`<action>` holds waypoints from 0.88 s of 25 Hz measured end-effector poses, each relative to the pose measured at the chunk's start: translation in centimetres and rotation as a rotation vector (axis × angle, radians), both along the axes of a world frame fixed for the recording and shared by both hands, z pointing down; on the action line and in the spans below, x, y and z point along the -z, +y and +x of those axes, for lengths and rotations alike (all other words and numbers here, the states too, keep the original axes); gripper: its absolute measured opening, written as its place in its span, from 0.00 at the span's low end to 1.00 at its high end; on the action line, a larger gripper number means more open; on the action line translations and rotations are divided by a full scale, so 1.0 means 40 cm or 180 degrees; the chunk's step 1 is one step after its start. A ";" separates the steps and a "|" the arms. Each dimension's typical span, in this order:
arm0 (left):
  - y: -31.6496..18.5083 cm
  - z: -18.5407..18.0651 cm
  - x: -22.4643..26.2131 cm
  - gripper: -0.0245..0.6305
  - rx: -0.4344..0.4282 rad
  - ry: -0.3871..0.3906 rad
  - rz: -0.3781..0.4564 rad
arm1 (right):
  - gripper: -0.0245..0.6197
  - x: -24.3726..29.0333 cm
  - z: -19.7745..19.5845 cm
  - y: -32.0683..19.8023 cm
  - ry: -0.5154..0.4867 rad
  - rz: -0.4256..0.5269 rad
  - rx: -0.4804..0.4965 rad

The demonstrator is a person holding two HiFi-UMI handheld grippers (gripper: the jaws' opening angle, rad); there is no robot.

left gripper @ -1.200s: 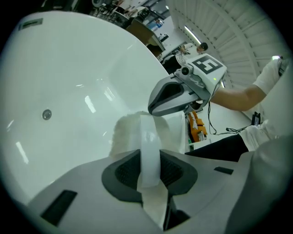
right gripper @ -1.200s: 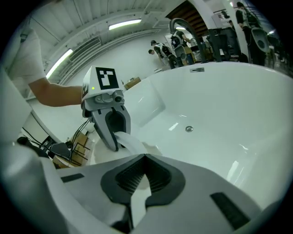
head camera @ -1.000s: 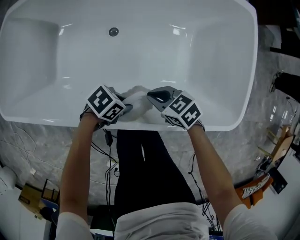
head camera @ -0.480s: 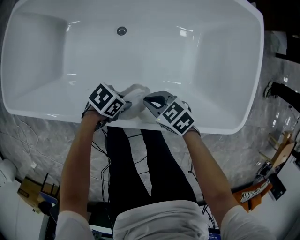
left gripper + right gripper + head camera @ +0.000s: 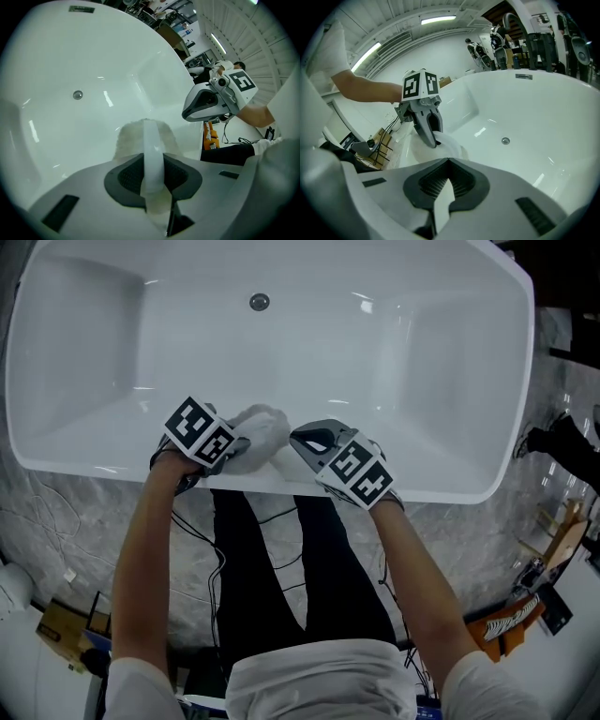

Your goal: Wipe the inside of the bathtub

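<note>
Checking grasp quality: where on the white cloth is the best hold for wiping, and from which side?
The cloth is bunched on the near rim of the bathtub. Probably pinch a gathered fold at its near edge, coming from the person's side, leaving the fluffy bulk free toward the basin. The left gripper and right gripper are each shut on such a fold.

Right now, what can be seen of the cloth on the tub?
The cloth is white, soft and fuzzy-looking, bunched in a loose heap at the near rim of the bathtub, partly over the inner wall. The left gripper is shut on one fold and the right gripper on another, so it is held between them.
</note>
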State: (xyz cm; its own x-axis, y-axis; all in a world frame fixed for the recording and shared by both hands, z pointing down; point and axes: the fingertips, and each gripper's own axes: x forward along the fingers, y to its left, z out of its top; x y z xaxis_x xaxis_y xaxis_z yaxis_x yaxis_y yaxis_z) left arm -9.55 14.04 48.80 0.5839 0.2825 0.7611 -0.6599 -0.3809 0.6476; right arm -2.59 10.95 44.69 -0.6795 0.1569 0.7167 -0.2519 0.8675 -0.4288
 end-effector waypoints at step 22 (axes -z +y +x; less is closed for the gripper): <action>0.056 -0.516 -0.009 0.18 0.0172 -0.0040 0.0065 | 0.07 0.016 -0.546 0.100 -0.0030 -0.0076 0.0263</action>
